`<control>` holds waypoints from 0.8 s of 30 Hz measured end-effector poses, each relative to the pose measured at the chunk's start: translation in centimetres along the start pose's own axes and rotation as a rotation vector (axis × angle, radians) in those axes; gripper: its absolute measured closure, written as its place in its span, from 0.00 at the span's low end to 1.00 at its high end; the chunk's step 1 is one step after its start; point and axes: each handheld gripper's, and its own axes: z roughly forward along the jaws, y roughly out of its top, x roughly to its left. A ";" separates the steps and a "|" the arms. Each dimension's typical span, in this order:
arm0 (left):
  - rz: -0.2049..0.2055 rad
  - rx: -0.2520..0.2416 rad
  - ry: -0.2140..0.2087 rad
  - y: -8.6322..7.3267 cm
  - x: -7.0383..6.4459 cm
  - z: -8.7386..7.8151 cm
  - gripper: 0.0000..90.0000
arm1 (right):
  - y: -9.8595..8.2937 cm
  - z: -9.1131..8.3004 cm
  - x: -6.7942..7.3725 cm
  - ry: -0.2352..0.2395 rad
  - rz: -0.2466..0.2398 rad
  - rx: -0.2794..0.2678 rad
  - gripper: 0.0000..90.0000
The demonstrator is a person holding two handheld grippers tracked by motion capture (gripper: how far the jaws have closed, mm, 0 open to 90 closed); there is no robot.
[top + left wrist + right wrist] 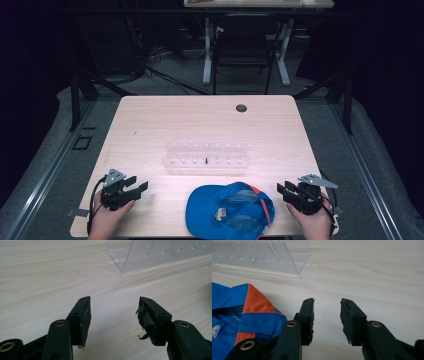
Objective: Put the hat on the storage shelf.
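- At six o'clock on the desk (150, 115), the blue cap (230, 210) lies upside down, long axis three-to-nine.
- Left tool (141, 184), jaws apart, empty.
- Right tool (281, 189), jaws apart, empty.

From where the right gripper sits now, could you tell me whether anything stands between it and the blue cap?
Nothing visible does. The right gripper rests open on the table, and only bare wood separates it from the blue cap beside it. The clear rack stands farther back, off that path.
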 end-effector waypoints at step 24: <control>0.044 0.046 -0.009 0.5 -1.2 0.0 0.60 | 1.4 -1.9 2.4 0.028 0.045 0.134 0.77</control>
